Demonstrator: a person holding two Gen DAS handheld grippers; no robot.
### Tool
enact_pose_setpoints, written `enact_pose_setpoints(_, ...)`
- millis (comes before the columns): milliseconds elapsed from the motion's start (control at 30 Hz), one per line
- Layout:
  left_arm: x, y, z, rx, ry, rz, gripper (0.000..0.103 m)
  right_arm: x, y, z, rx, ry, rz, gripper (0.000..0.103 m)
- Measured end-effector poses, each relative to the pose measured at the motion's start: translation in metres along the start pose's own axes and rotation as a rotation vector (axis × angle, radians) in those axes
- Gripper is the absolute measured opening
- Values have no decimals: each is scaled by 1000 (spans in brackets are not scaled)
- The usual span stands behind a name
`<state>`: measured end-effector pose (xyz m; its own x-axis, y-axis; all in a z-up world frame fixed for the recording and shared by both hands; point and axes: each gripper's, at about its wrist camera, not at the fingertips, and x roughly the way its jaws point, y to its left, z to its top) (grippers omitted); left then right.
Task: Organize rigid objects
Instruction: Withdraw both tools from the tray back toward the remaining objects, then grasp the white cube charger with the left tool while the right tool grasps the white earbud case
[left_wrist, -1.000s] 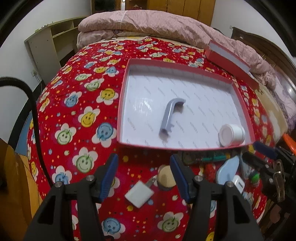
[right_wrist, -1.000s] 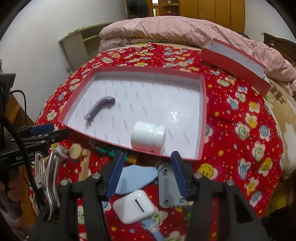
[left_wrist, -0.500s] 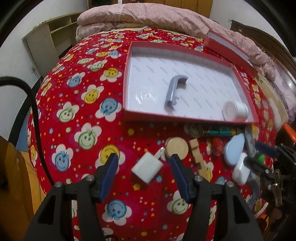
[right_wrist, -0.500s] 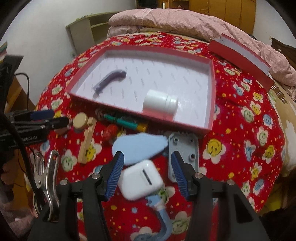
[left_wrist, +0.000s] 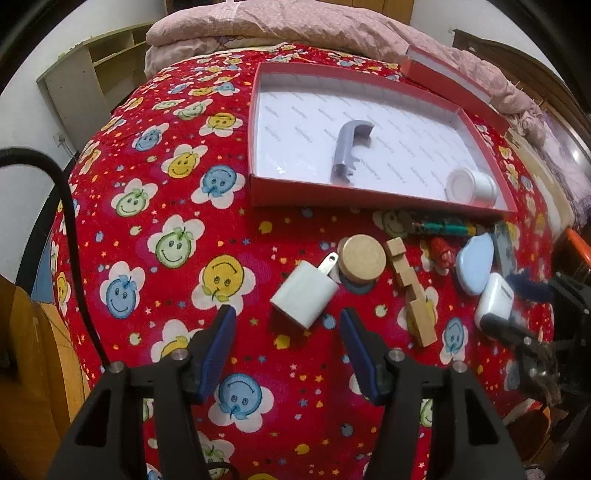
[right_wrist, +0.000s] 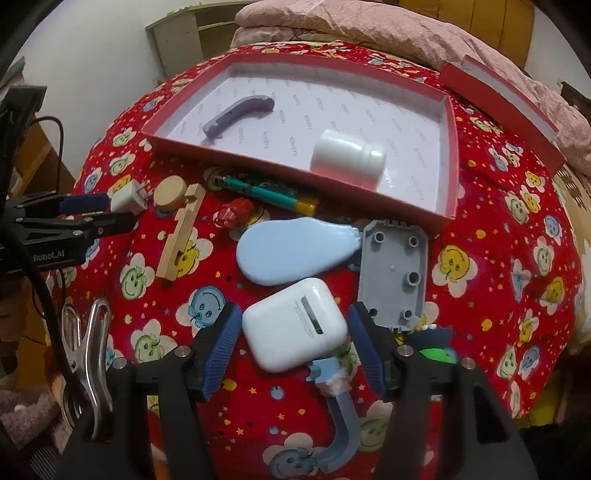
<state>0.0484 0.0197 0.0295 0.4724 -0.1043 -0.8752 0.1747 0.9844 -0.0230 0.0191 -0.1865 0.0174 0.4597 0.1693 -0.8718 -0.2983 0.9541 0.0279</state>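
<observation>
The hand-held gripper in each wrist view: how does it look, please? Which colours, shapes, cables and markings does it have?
Each hand-held gripper, left and right, has a black angular plastic frame with silver bolts and two fingers with ribbed blue pads. A black cable curves beside the left one. Seen from the right wrist view, the left body carries white lettering ending in "Robot.AI".

The bedspread (left_wrist: 155, 206) is soft printed cloth, matt and faintly ribbed, while the red box (right_wrist: 448, 155) looks like cardboard lined with smooth, slightly shiny printed paper. The white earbud case (right_wrist: 293, 325) and the white charger plug (left_wrist: 304, 293) are smooth glossy plastic; the grey plate (right_wrist: 393, 273) is duller moulded plastic. The round disc (left_wrist: 362, 254) and the jointed block (left_wrist: 412, 291) are pale, unvarnished wood, and the clip (right_wrist: 86, 354) is bright polished metal.
</observation>
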Motion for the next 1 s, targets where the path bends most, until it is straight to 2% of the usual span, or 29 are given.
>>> enact_pose_setpoints(200,4,-5,1,18,-4,5,61,10,2,-3,-3,35,3,64)
enact_pose_setpoints(633,12,-10,2,35,-21,28,60,12,7,-6,-17,18,-33,66)
enact_pose_setpoints(867,8,-12,1,37,-34,13,37,12,6,-6,5,7,-30,63)
enact_pose_setpoints(1000,7,-11,0,30,-33,6,35,11,5,-7,8,2,-33,63)
